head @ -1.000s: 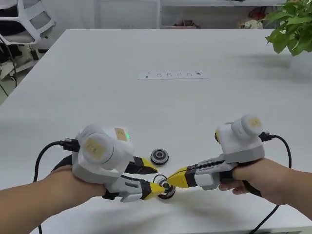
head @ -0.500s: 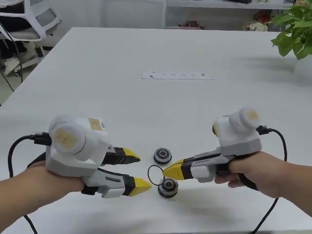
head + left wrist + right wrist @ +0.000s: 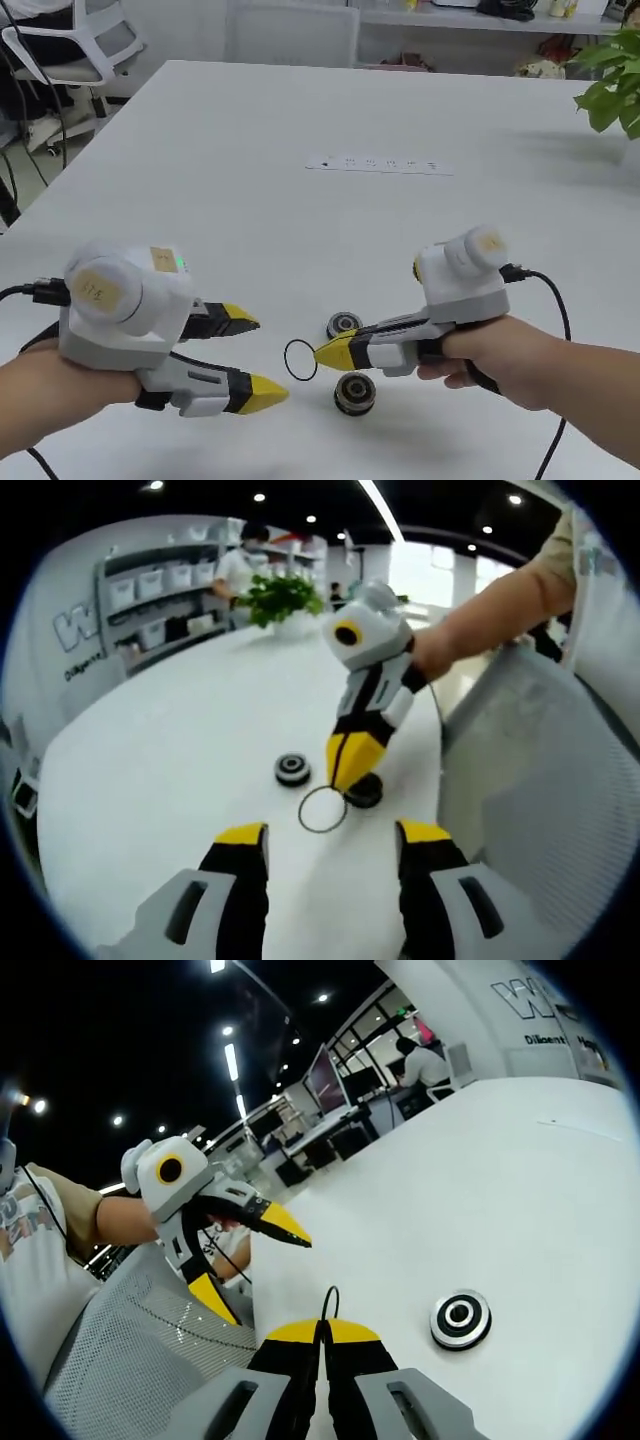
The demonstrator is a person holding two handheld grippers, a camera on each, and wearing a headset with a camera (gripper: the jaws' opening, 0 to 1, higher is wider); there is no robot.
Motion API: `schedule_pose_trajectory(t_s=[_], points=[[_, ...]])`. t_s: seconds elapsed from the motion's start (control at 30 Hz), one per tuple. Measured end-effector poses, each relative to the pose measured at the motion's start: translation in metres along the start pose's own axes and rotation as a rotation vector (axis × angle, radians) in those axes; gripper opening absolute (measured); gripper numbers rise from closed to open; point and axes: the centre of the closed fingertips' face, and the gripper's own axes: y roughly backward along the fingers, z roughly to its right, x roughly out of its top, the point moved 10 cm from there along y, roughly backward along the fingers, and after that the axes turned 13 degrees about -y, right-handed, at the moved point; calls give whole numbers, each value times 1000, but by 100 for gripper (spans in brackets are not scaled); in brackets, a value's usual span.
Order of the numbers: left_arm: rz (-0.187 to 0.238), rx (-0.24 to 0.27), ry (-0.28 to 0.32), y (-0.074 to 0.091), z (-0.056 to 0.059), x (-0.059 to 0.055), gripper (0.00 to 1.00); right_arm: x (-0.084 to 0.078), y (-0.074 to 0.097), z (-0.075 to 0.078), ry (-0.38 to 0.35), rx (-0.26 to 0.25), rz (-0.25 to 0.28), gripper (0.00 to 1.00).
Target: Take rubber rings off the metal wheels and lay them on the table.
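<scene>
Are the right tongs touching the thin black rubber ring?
Touching: in the right gripper view, the right tongs are shut on the thin black rubber ring.

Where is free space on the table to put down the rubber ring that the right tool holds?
The broad bare table between the white strip and the two tools is free. It is crowded around the right tool: its rubber ring is between the open left tool, the far metal wheel and the near metal wheel.

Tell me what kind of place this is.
Probably an open-plan office or lab workspace: a large white table with an office chair beside it, shelves of storage bins along a wall, and desks with monitors.
</scene>
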Motion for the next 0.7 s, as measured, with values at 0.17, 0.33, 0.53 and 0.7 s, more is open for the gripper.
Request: schedule_pose_trajectory(t_s=[0.17, 0.33, 0.53, 0.7], points=[[-6, 11, 11, 3, 1, -3, 55, -2, -8, 2, 0, -15, -4, 0], [-15, 16, 20, 7, 2, -5, 57, -4, -13, 5, 7, -41, -11, 0], [-28, 7, 31, 8, 4, -9, 61, -7, -15, 8, 15, -68, -28, 0], [-32, 5, 26, 9, 4, -9, 60, -7, -14, 9, 23, -81, -28, 2]])
